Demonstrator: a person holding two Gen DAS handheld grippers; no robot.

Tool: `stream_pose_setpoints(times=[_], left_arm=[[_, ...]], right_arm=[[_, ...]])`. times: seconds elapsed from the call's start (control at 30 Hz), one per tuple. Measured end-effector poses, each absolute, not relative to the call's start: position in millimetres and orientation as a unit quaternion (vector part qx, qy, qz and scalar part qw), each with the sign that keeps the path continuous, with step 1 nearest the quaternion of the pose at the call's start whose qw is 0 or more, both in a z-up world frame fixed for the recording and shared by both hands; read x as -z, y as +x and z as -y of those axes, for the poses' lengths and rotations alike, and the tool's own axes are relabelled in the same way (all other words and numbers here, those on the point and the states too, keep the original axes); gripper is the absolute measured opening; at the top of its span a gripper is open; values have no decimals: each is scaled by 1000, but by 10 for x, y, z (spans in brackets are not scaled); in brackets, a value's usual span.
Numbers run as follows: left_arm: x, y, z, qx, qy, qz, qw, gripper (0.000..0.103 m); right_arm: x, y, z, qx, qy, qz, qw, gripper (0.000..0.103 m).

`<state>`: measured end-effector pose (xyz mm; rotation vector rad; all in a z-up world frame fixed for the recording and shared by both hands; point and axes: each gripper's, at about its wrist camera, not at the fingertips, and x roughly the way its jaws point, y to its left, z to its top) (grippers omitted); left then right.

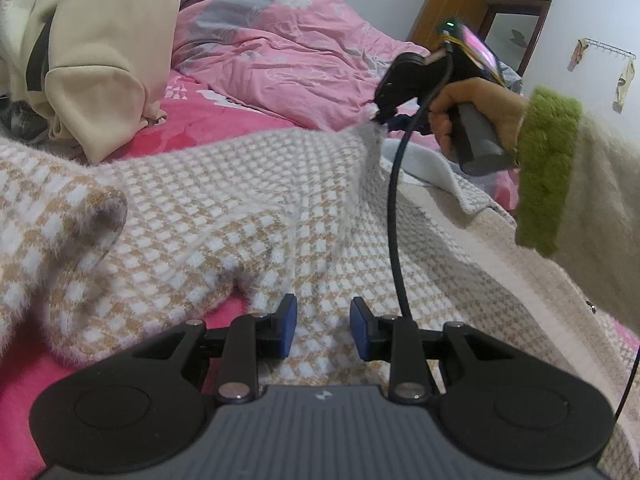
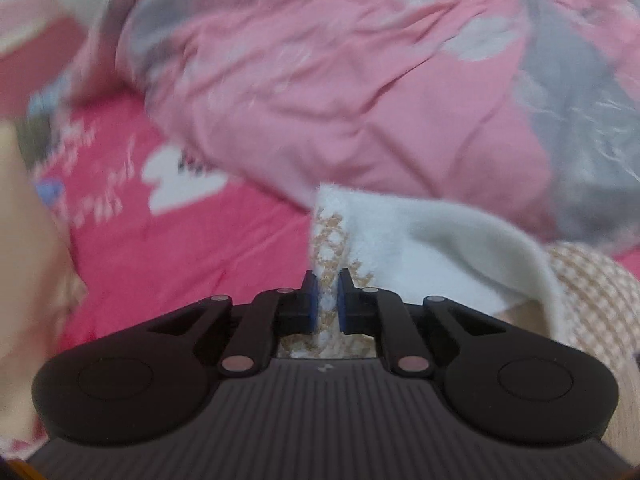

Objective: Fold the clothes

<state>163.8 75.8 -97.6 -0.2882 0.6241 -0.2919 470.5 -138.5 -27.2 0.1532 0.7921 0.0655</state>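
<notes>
Fuzzy tan-and-white checked knit, a sweater [image 1: 248, 200], lies spread across the near part of the bed [image 1: 208, 120], over its hot-pink sheet. Nearest, the left tongs [image 1: 323, 326] hover low above the sweater's near edge, their blue pads parted with only the knit beneath them and nothing gripped. A rolled sleeve end lies at the near left.

Farther right, a hand [image 1: 460, 120] in a cream sleeve with a shaggy green cuff [image 1: 548, 168] grips the handle of the right tongs [image 1: 380, 118]. Those tongs are clenched on a corner of the sweater, pinching it up so the cloth rises in a blurred peak. Seen from the right wrist, the knit's edge stands squeezed between the blue pads [image 2: 312, 300], its white inner face folding off to the right.

Beyond, a crumpled pink and grey quilt [image 1: 280, 40] fills the far side of the bed, a cream garment [image 1: 108, 52] heaped at the far left. A wooden cabinet [image 1: 452, 12] stands against the far wall.
</notes>
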Motion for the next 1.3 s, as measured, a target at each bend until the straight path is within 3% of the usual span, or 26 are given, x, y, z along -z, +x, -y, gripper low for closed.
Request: stream_pose_setpoints(times=[0.1,0.2,0.27,0.4,0.47,0.53,0.8,0.93,1.0,1.07,1.13,1.17,1.3], left_arm=[[976,1638,-760,143,-142,-305,931,30],[973,1639,-762,143,-143,-305,931,30],[971,1640,-763,143,-143,-305,930,30],[968,1641,-768,143,-145,-306,930,30],[971,1641,-776,144,-147,-306,930,30],[974,1642,-780,145,-148,-306,929,30],[987,1647,-798,148,-154,-306,928,31],[994,1649,-807,150,-157,-306,927,31],[994,1655,-807,150,-157,-306,927,31],[994,1661,-805,149,-155,-305,927,31],[994,1663,-802,149,-154,-305,928,31],[995,1662,-797,148,-153,-305,928,31],[996,1660,-774,146,-146,-304,930,31]], right_arm=[[374,4736,1461,-49,107,-379,918,8],[501,4849,1455,-77,118,-394,908,19],[458,4846,1397,-80,87,-391,913,30],[180,4653,1207,-142,-11,-346,927,34],[51,4534,1047,-239,-73,-320,914,50],[10,4451,862,-350,-127,-315,873,59],[466,4696,169,-462,-232,-429,740,63],[715,4669,13,-448,-265,-468,714,73],[718,4601,-26,-444,-280,-464,714,66],[649,4501,-15,-449,-305,-449,710,40],[576,4392,3,-454,-335,-428,706,20],[518,4348,18,-458,-339,-415,709,15],[164,4243,111,-493,-274,-345,750,12]])
